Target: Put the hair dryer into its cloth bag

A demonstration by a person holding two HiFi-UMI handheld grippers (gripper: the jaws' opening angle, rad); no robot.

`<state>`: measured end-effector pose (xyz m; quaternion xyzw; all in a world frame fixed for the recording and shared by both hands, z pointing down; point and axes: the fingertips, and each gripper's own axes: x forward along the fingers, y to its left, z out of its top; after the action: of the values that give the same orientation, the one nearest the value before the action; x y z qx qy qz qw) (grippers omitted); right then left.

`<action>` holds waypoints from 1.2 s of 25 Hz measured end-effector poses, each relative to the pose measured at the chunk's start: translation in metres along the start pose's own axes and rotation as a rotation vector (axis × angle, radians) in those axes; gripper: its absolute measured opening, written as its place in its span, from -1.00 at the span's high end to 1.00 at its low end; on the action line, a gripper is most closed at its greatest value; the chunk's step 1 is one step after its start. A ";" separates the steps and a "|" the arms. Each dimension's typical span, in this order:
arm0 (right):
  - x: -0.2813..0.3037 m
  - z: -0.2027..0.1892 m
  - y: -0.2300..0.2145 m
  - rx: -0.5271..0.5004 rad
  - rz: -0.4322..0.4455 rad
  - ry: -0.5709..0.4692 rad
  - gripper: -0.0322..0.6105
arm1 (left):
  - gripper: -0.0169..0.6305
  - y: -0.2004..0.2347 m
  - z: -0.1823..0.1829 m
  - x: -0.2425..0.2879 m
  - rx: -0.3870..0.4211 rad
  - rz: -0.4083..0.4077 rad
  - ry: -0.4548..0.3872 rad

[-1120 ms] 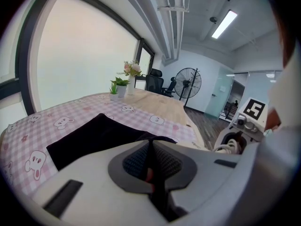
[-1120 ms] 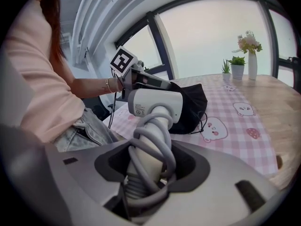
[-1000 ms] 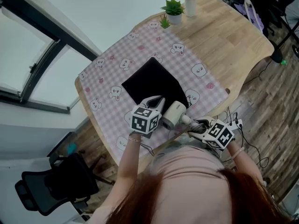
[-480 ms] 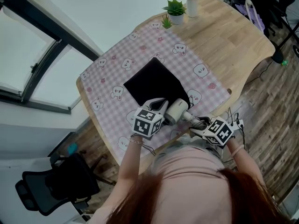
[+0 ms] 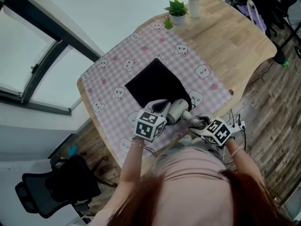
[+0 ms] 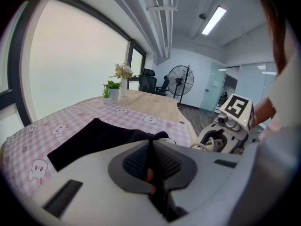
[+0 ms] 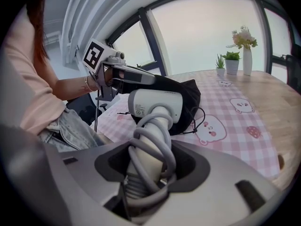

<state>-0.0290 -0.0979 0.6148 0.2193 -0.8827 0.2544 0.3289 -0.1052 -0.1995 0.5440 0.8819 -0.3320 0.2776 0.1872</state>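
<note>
1. Hair dryer: lower centre of head view, head at mouth of black cloth bag on tabletop.
2. Left tongs: pressed together on bag rim (black fabric between pads).
3. Right tongs: clamped on dryer's cord-wrapped handle.

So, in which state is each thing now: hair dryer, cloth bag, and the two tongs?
Hair dryer: cord wound round handle, head at the bag's mouth.
Cloth bag: flat on the tablecloth, mouth edge lifted.
Left tongs: shut on the bag's edge.
Right tongs: shut on the hair dryer's handle.
</note>
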 end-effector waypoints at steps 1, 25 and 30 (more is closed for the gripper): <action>0.000 0.001 0.000 0.000 -0.001 0.000 0.23 | 0.87 0.000 0.001 0.000 0.004 0.003 -0.001; 0.025 0.032 -0.015 -0.002 -0.037 -0.003 0.23 | 0.87 0.001 0.010 -0.014 0.004 0.043 -0.044; 0.033 0.038 -0.016 0.000 -0.049 -0.001 0.23 | 0.87 0.001 0.011 -0.014 0.003 0.047 -0.047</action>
<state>-0.0600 -0.1399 0.6177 0.2410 -0.8772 0.2459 0.3345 -0.1112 -0.1990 0.5271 0.8804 -0.3565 0.2616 0.1715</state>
